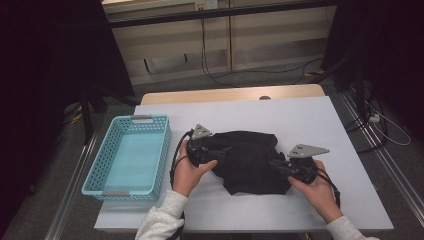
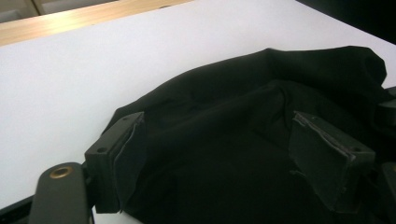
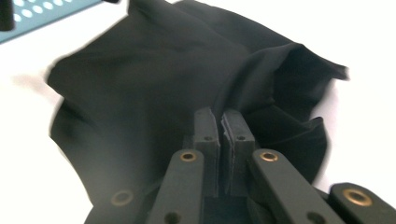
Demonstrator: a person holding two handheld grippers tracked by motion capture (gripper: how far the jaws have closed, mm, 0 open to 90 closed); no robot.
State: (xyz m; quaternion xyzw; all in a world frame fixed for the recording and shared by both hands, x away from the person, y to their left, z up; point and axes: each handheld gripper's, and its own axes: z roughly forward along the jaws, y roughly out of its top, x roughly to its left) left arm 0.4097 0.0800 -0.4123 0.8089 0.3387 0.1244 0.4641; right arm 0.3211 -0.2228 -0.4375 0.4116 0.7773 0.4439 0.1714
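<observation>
A crumpled black cloth (image 1: 247, 160) lies in the middle of the white table (image 1: 300, 115). My left gripper (image 1: 225, 150) reaches over the cloth's left edge from the left. In the left gripper view its jaws stand wide apart, open (image 2: 217, 120), with the black cloth (image 2: 224, 154) bunched between them and no pad pressing on it. My right gripper (image 1: 274, 164) comes in at the cloth's right edge. In the right gripper view its jaws (image 3: 219, 114) are pressed together, and a raised fold of the cloth (image 3: 140, 84) runs up from their tips.
A turquoise perforated basket (image 1: 165, 150) stands at the table's left side, and its corner (image 3: 46, 11) shows in the right gripper view. A wooden strip (image 1: 225, 94) borders the table's far edge. Cables trail over the floor beyond.
</observation>
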